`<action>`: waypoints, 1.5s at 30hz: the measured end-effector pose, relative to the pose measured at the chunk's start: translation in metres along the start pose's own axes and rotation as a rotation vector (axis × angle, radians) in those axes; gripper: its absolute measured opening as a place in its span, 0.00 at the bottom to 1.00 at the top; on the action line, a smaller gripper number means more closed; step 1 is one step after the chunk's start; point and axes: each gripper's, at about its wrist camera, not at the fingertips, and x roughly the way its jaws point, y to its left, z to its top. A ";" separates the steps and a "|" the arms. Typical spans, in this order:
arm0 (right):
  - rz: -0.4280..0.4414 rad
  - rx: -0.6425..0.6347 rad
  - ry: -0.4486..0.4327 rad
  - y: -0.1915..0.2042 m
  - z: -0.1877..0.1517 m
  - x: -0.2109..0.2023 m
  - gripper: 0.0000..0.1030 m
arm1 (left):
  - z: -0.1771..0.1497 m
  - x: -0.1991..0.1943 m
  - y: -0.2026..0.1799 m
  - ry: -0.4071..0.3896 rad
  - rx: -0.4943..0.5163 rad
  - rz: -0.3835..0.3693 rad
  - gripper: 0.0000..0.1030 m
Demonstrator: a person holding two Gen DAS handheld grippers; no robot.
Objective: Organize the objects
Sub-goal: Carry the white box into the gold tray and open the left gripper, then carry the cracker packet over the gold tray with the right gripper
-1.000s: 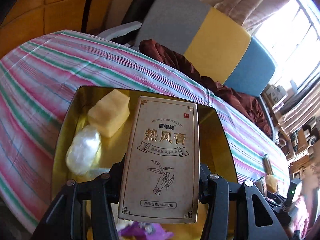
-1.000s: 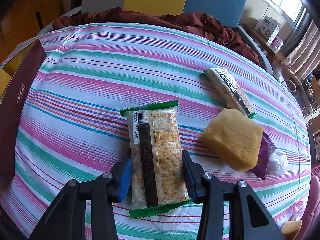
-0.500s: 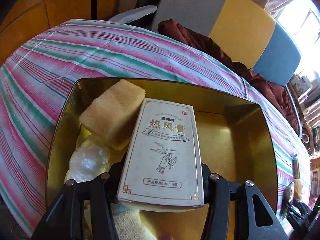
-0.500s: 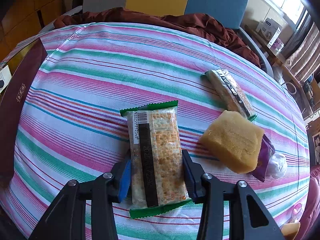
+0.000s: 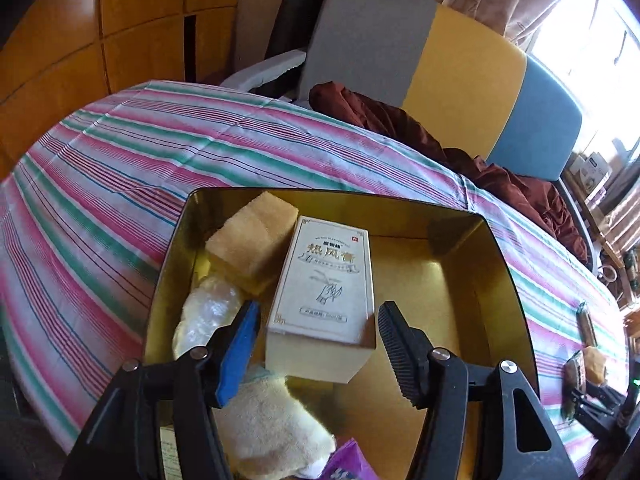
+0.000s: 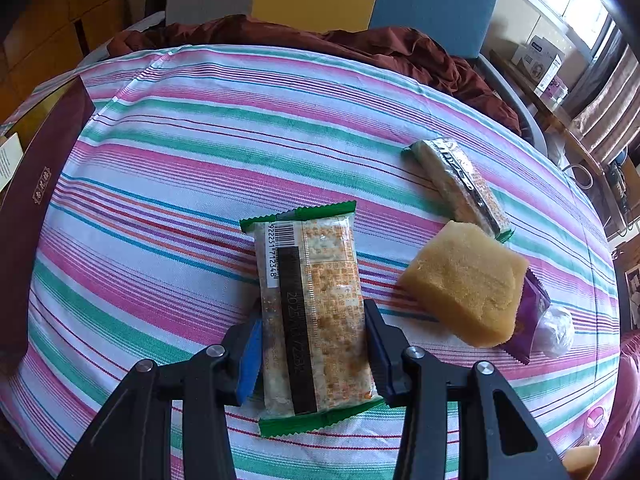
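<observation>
A cream carton with printed characters (image 5: 326, 288) lies in the gold tin (image 5: 500, 264) on the striped cloth. My left gripper (image 5: 316, 344) hovers just above it; its jaws are opening and the pads stand clear of the carton's sides. A yellow sponge (image 5: 252, 248), a clear plastic wad (image 5: 208, 316) and a cream cloth (image 5: 272, 420) share the tin. In the right wrist view, my right gripper (image 6: 314, 340) is shut on a green-edged cracker packet (image 6: 312, 312) lying on the cloth.
A second sponge (image 6: 464, 284) sits right of the packet, over a purple wrapper (image 6: 528, 316). Another cracker bar (image 6: 460, 184) lies behind it. The dark red tin lid (image 6: 36, 208) stands at the left. A brown cloth (image 6: 360, 48) and chair backs line the table's far edge.
The left gripper lowered the carton into the tin, let go of it and spread its jaws. The right gripper and its packet stayed still.
</observation>
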 end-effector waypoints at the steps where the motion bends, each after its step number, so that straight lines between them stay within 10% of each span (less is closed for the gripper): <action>1: -0.001 0.000 0.000 0.000 0.000 0.000 0.44 | -0.002 -0.002 0.000 -0.001 -0.001 -0.005 0.60; 21: -0.018 -0.001 -0.005 -0.001 0.004 0.004 0.44 | -0.043 -0.084 0.000 -0.192 0.083 0.023 0.64; 45: 0.093 0.034 0.030 0.042 -0.012 -0.016 0.44 | -0.070 -0.106 0.005 -0.217 0.103 0.009 0.65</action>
